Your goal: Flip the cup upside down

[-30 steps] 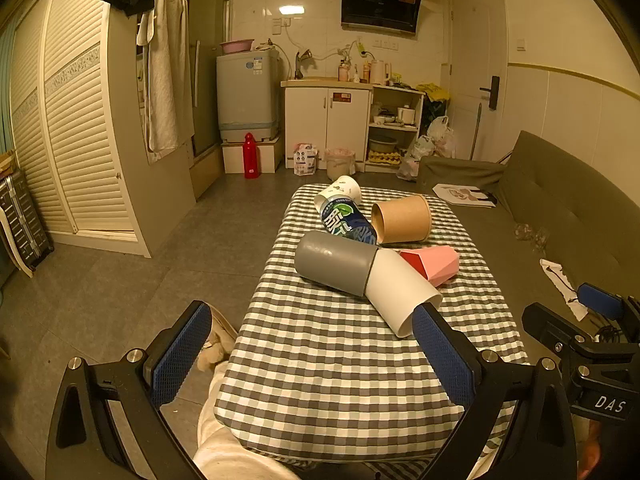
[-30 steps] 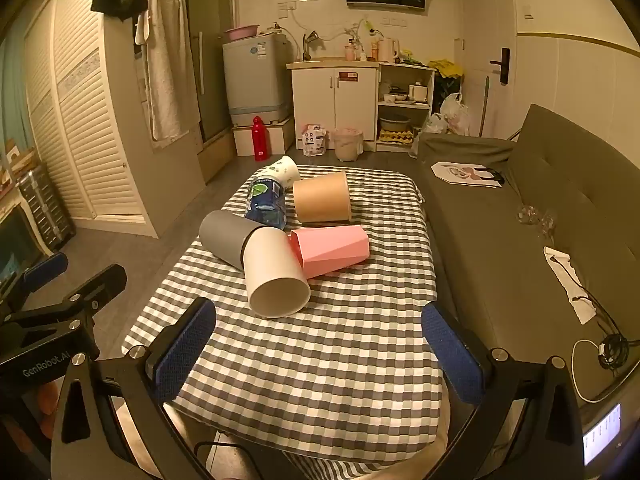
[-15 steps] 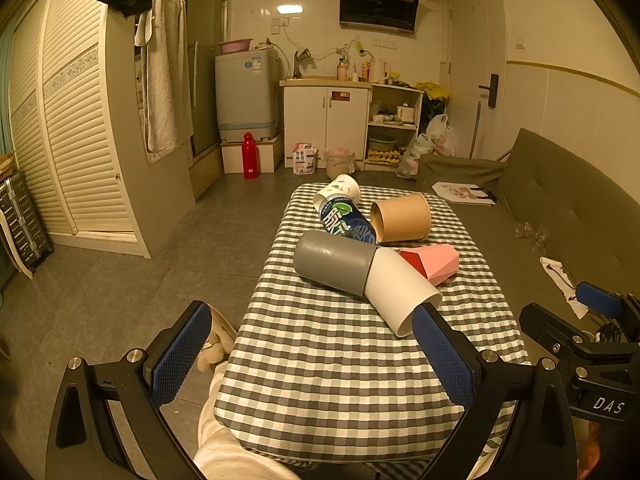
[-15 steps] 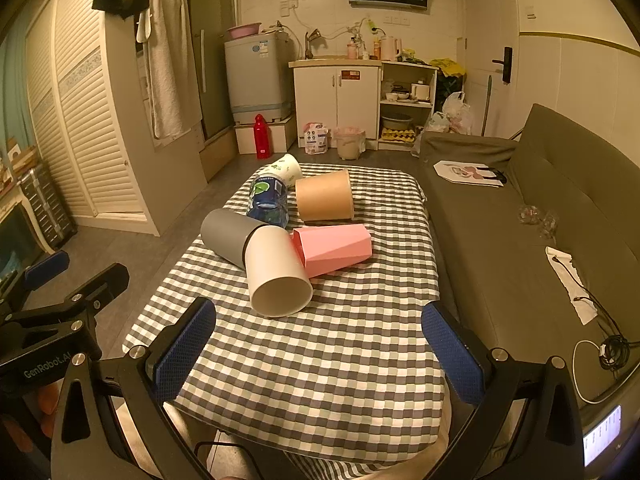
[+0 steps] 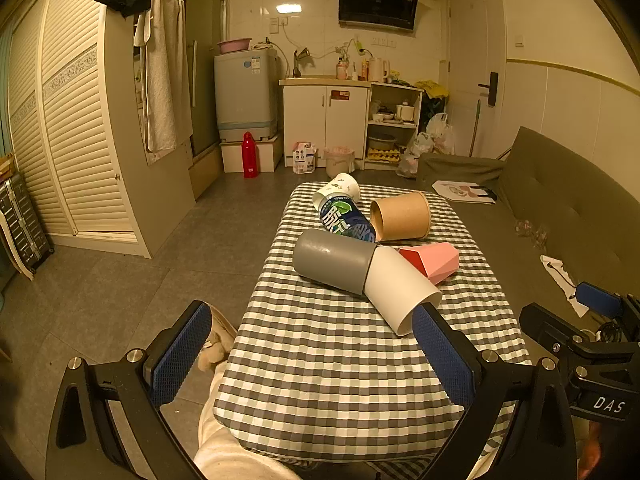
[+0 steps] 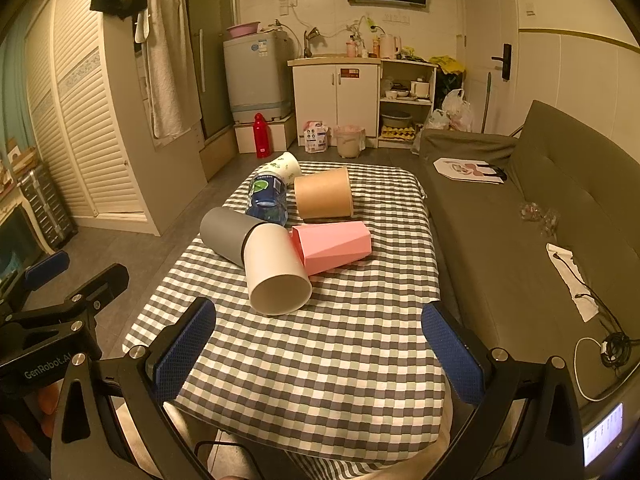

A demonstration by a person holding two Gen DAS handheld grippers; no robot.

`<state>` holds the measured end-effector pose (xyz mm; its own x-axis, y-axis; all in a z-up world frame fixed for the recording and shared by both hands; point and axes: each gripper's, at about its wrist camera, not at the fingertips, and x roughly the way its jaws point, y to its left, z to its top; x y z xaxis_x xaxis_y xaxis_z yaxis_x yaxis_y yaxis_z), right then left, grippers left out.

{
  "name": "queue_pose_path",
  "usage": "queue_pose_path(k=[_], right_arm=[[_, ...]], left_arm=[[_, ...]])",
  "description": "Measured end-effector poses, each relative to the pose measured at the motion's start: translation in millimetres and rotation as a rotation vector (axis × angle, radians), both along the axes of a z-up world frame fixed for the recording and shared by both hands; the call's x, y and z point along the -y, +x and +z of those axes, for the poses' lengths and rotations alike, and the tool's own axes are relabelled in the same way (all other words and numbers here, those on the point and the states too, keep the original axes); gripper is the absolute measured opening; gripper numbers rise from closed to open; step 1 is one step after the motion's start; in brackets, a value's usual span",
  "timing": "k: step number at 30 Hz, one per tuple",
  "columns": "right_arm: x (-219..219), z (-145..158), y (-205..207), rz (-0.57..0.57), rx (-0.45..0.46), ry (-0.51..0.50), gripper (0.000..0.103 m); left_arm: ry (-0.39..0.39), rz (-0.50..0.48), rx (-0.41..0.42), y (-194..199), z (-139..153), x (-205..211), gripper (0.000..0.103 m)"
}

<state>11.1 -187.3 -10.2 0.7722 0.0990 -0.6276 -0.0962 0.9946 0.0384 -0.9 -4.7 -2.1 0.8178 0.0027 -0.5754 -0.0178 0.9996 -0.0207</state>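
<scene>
The left gripper [image 5: 312, 344] hangs over the near end of the table with its blue-padded jaws spread wide and nothing between them; the right gripper [image 6: 320, 344] is held the same way, jaws wide apart and bare, just above the near edge of the checked tablecloth [image 6: 320, 360]. Beyond both grippers, well apart from them, a cluster of cups lies tipped over on the cloth. Nearest is a white cup [image 6: 276, 272] on its side, its open mouth facing the grippers, its base end tucked against a grey cup [image 6: 226, 236] that also lies on its side and points toward the left edge of the table. Touching the white cup on its right is a pink faceted cup [image 6: 334, 246], lying down with its mouth toward the white one. Behind these a brown paper cup [image 6: 324, 194] lies on its side, and beside it a blue printed cup [image 6: 268, 196] lies nested into a white patterned cup [image 6: 282, 166] at the far end. To the right of the table runs a dark sofa [image 6: 520, 220].
</scene>
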Motion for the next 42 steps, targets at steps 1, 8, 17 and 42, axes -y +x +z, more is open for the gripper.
queue_pose_path(k=[1,8,17,42], right_arm=[[0.0,-0.7,0.0,0.0,0.0,0.0,0.103],[-0.2,-1.1,-0.1,0.0,0.001,0.0,0.103],[-0.2,-0.8,0.0,0.0,-0.001,0.0,0.103],[-3.0,-8.9,11.2,0.026,-0.032,-0.024,0.103]], left_arm=[[0.0,0.0,-0.001,0.0,0.6,0.1,0.103],[0.002,0.001,-0.001,0.2,0.5,0.7,0.103],[0.003,0.001,-0.002,0.5,0.3,1.0,0.103],[0.006,0.012,-0.049,14.4,-13.9,-2.5,0.103]])
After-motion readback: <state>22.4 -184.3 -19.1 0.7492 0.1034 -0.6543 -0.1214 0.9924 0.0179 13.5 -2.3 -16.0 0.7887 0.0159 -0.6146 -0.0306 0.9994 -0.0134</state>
